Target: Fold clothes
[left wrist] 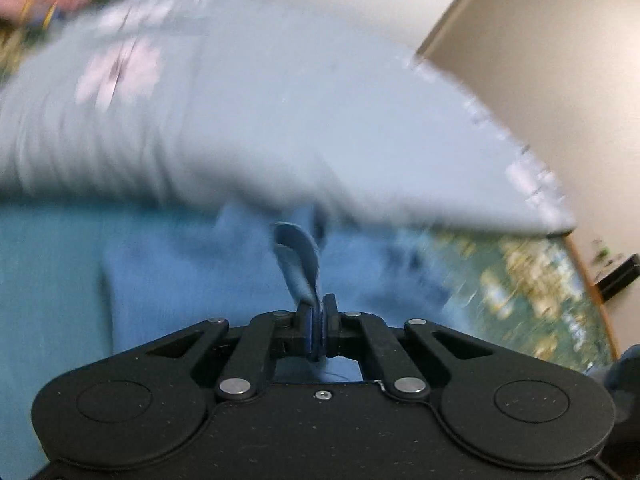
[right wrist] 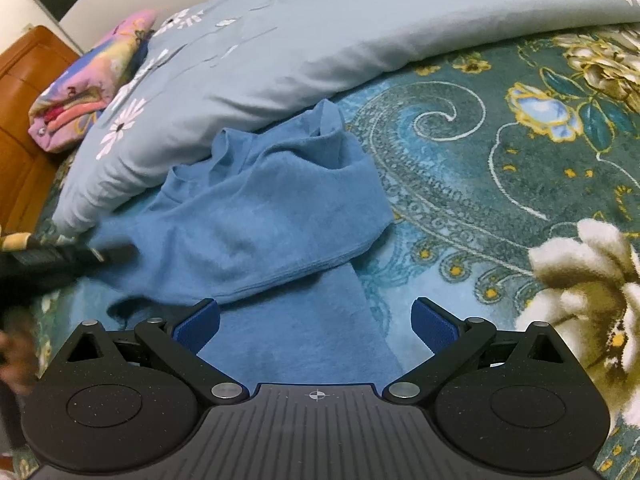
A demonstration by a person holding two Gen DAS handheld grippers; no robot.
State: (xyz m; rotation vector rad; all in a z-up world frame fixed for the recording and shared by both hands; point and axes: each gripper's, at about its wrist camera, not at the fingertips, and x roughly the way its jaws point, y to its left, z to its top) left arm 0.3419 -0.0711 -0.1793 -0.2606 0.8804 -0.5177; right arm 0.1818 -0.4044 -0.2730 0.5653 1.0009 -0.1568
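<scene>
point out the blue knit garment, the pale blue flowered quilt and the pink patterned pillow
blue knit garment (right wrist: 256,216): right wrist view, middle of its crumpled folded part
pale blue flowered quilt (right wrist: 304,36): right wrist view, plain stretch of its top
pink patterned pillow (right wrist: 92,80): right wrist view, centre of its side

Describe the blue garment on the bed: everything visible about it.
The blue garment is plain mid-blue, soft and knit-looking, with a stitched hem. It lies rumpled on the teal floral bedspread, one part folded loosely over a flatter layer beneath, its far edge against the pale blue quilt. The left gripper is shut on a pinched flap of it, lifted off the rest. The right gripper hangs open above its near part; whether it touches is unclear.
</scene>
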